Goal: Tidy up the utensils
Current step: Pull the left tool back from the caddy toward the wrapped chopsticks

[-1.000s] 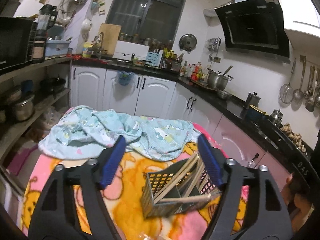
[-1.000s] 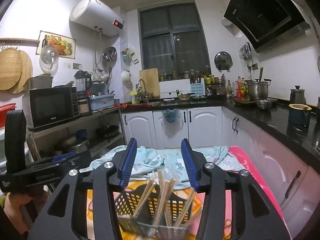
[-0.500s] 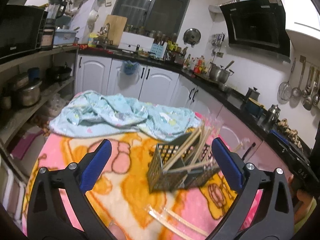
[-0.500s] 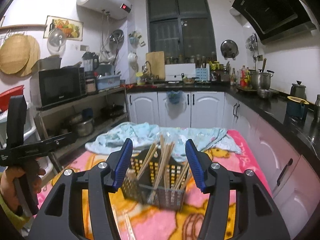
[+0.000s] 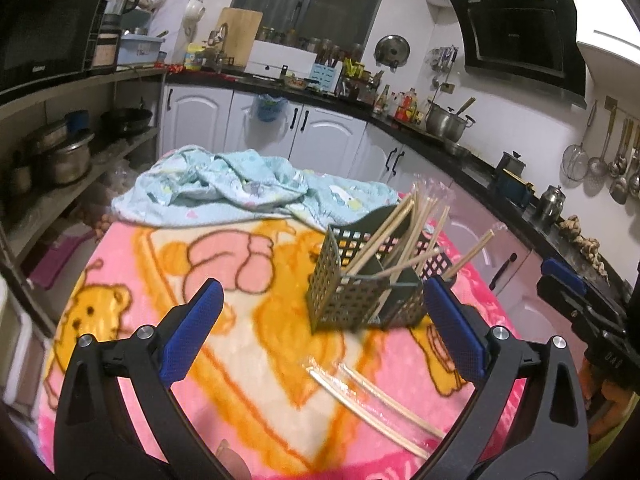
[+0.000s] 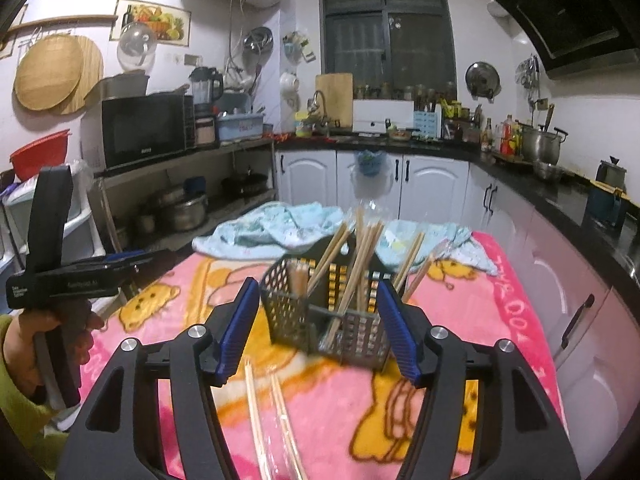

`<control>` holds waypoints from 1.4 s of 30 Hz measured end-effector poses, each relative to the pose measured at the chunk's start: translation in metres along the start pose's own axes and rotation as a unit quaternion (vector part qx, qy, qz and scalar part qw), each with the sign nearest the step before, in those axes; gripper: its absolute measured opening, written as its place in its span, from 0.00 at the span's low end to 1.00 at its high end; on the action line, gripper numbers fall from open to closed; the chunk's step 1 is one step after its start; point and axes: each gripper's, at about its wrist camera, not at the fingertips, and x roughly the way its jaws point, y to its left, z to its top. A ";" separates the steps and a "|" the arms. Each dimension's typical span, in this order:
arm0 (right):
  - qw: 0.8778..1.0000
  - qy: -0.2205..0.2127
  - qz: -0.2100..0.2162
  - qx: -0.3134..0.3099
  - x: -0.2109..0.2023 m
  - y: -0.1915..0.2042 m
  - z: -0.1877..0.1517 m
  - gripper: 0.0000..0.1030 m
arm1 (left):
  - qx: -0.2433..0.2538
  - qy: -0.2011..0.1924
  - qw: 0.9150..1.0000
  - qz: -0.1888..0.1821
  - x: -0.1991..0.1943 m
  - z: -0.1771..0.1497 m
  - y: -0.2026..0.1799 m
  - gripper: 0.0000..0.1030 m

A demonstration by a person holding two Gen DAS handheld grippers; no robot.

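We count one mesh utensil basket (image 5: 362, 280) on the pink blanket (image 5: 168, 264), toward its right edge, with several chopsticks (image 5: 384, 236) standing in it, too crowded to number; two loose chopsticks (image 5: 372, 404) near the blanket's front edge; one blue cloth (image 5: 240, 188) at its far edge

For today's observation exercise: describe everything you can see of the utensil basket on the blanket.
The utensil basket is a dark, grid-perforated box, plastic by its look, split by inner dividers. It stands upright on the pink cartoon blanket, and wooden chopsticks lean out of it at angles. Neither tool touches it.
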 end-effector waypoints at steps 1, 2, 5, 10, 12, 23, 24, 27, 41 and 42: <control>1.000 0.007 -0.002 -0.002 0.001 0.002 -0.003 0.57 | -0.001 0.002 1.000 -0.001 0.001 -0.002 0.000 0.90; 1.000 0.011 -0.005 -0.004 0.002 0.003 -0.005 0.57 | -0.003 0.004 1.000 -0.001 0.002 -0.003 0.000 0.90; 1.000 0.017 -0.003 -0.002 0.001 0.005 -0.007 0.57 | -0.002 0.018 1.000 -0.001 0.005 -0.009 0.000 0.90; 0.999 0.032 0.000 -0.014 0.000 0.009 -0.013 0.57 | -0.010 0.035 0.999 -0.004 0.008 -0.019 0.002 0.90; 0.999 0.041 0.002 -0.016 0.001 0.010 -0.017 0.57 | -0.011 0.045 0.999 -0.004 0.011 -0.023 0.003 0.90; 0.993 0.109 0.019 -0.032 0.024 0.012 -0.047 0.57 | -0.026 0.094 0.995 -0.005 0.033 -0.040 0.014 0.89; 0.993 0.114 0.021 -0.033 0.027 0.012 -0.049 0.57 | -0.030 0.103 0.994 -0.009 0.038 -0.043 0.015 0.89; 0.990 0.134 0.029 -0.029 0.037 0.013 -0.058 0.57 | -0.042 0.122 0.991 -0.016 0.049 -0.049 0.018 0.87; 0.974 0.215 0.052 -0.050 0.091 0.024 -0.090 0.44 | -0.107 0.223 0.968 -0.052 0.104 -0.076 0.029 0.42; 0.973 0.217 0.053 -0.051 0.093 0.025 -0.090 0.44 | -0.108 0.225 0.967 -0.051 0.107 -0.077 0.029 0.42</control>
